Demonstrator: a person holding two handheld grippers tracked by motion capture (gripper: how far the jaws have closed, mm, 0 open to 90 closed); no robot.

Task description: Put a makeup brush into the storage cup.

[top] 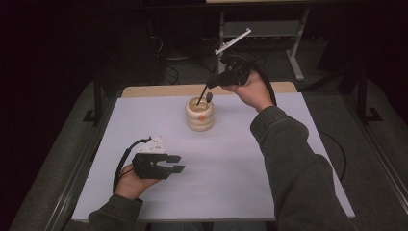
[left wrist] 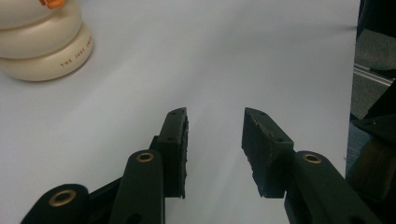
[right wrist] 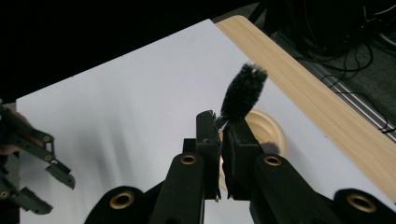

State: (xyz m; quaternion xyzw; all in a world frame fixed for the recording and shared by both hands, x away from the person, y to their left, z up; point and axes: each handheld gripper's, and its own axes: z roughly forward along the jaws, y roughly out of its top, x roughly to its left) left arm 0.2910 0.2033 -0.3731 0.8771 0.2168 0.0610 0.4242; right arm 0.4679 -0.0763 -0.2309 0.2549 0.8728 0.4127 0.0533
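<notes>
Thin black brush (top: 201, 95) with a fuzzy dark tip (right wrist: 243, 95), pinched tight in the right gripper (top: 210, 83). Slanting down over the round cream pot (top: 199, 114) at 12 o'clock on the white table (top: 231, 168). Left gripper (top: 176, 163) at 8 o'clock, spread apart, holding nothing.

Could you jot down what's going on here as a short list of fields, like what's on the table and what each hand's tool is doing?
Surface: white table top with a wooden strip along its far edge
Container: cream ringed pot with an orange mark, standing upright near the far middle
In the pot: another dark brush head at its rim
Right tool: shut on a thin black brush, held above the pot, bristle end pointing towards the pot's mouth
Left tool: jaws apart, nothing between them, low over the near left of the table
Gap: left tool is well clear of the pot
</notes>
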